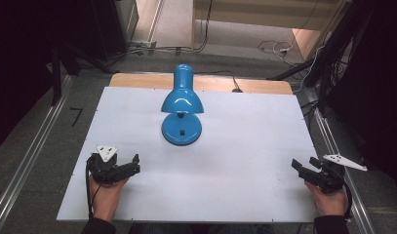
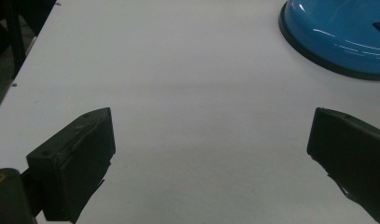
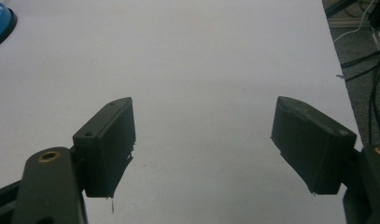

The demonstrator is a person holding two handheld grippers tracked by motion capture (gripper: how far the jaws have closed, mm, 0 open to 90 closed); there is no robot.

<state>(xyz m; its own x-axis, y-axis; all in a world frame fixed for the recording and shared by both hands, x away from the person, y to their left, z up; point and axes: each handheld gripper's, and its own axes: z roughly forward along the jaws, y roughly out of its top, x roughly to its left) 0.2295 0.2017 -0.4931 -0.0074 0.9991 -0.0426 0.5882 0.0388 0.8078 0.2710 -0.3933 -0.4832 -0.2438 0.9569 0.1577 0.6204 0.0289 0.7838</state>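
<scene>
1. High view puts the lamp (image 1: 181,109) upright at the middle of the bench (image 1: 245,141), toward its far edge, with its cord running off the back.
2. Your left tool (image 1: 136,163) sits near the front left corner, jaws wide and empty; the lamp base (image 2: 339,35) is ahead of it and to its right, well apart.
3. Your right tool (image 1: 303,165) rests near the front right edge, jaws also wide, nothing between them.
4. Risk: the glossy, domed base could slip out of a shallow pinch.
5. Risk: the shade overhangs the base, so a low approach may knock it and tip the lamp.
6. Risk: the cord may snag and drag as you lift.
</scene>
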